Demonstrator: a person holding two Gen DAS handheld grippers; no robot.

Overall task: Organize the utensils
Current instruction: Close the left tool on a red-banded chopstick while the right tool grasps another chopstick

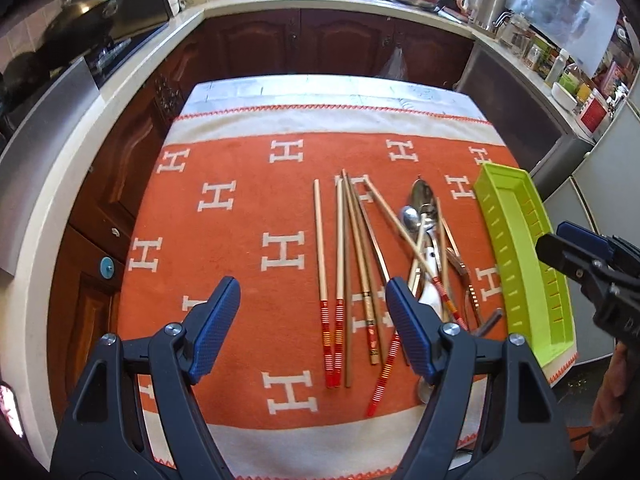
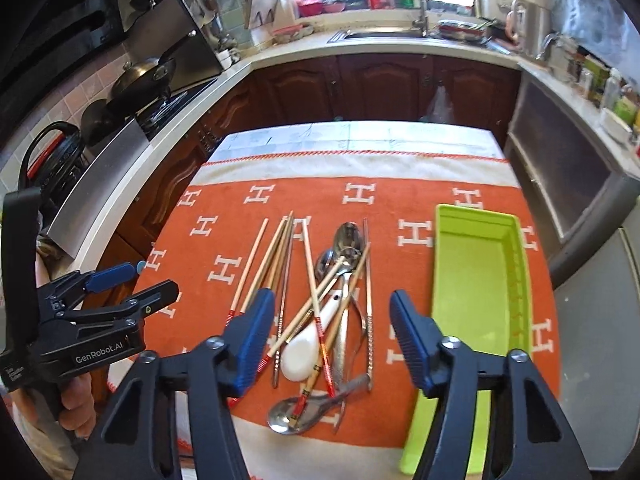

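Note:
Several wooden chopsticks with red-striped ends lie side by side on the orange cloth. To their right, more chopsticks lie tangled in a pile with metal spoons and a white ceramic spoon. A lime green tray stands empty at the right. My right gripper hovers open above the pile, touching nothing. My left gripper hangs open over the straight chopsticks, left of the spoons. In the left wrist view the tray is at the right, the right gripper beside it.
The cloth covers a small table in a kitchen. Dark wooden cabinets and a pale counter with a sink run behind and around it. A stove with pans is on the left. A hand holds the left gripper.

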